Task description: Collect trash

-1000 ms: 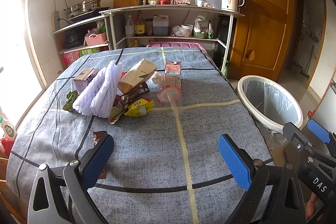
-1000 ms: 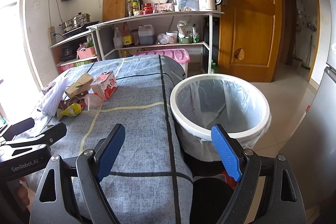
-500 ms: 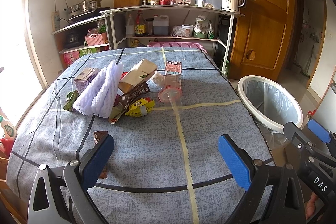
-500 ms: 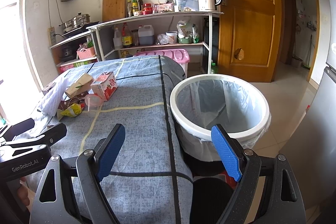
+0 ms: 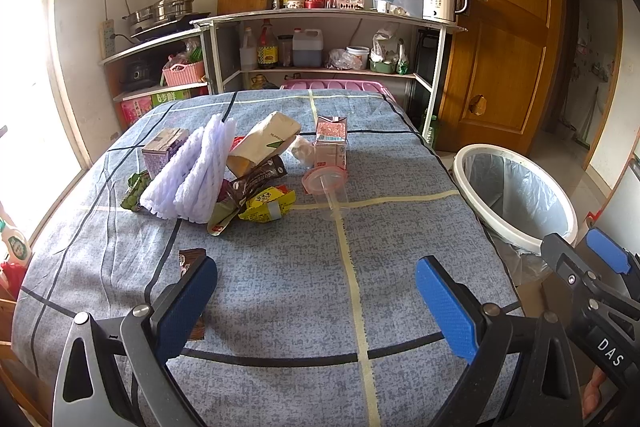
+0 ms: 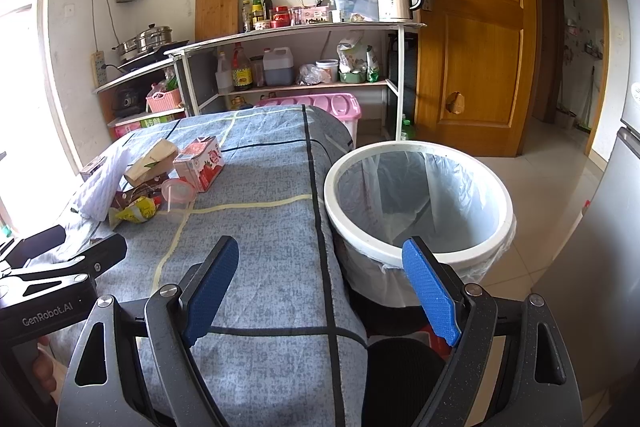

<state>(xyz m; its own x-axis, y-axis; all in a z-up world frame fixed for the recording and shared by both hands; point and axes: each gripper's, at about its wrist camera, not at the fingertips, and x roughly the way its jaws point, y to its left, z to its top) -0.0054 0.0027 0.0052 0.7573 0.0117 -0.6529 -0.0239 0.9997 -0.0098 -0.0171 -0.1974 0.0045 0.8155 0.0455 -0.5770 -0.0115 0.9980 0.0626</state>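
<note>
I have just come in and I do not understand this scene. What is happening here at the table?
A person holds a gripper tool in each hand, to collect trash. Both the left tool and the right tool are open and hold nothing. The trash pile (cartons, wrappers, a plastic cup) lies untouched on the table. The lined bin beside the table looks empty.

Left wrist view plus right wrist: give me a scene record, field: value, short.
surface: table under a blue checked cloth
trash pile: foam netting, yellow wrapper, pink carton, clear lidded cup lying on its side
stray item: brown wrapper near the left hand-held gripper
bin: lined white bin beside the table, nothing visible inside
left hand-held gripper: open, holding nothing
right hand-held gripper: open, holding nothing
</note>
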